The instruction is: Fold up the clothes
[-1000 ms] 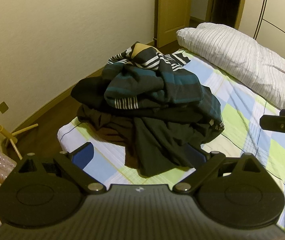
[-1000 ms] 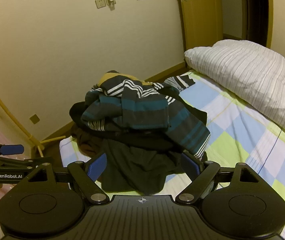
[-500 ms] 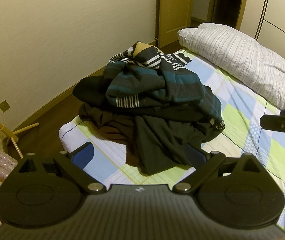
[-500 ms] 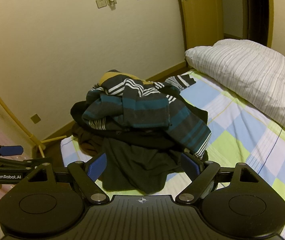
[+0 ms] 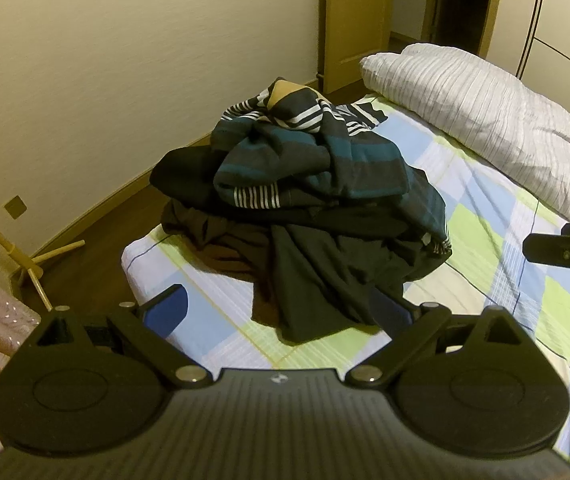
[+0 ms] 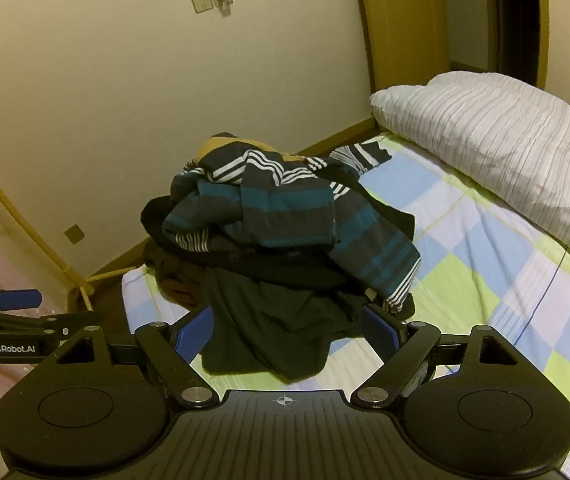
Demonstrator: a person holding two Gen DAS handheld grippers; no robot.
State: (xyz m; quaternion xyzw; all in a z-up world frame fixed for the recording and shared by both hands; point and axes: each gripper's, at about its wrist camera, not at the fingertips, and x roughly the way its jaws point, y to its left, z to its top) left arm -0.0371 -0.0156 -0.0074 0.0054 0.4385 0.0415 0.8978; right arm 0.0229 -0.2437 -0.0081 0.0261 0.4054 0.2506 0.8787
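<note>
A heap of clothes [image 5: 305,216] sits on the near-left corner of the bed [image 5: 497,240], a teal-striped top [image 6: 285,208] crumpled over darker garments. The left gripper [image 5: 281,312] and the right gripper [image 6: 285,330] both hover just short of the heap's near edge, fingers spread wide and holding nothing. A striped white pillow [image 6: 497,136] lies at the far right.
</note>
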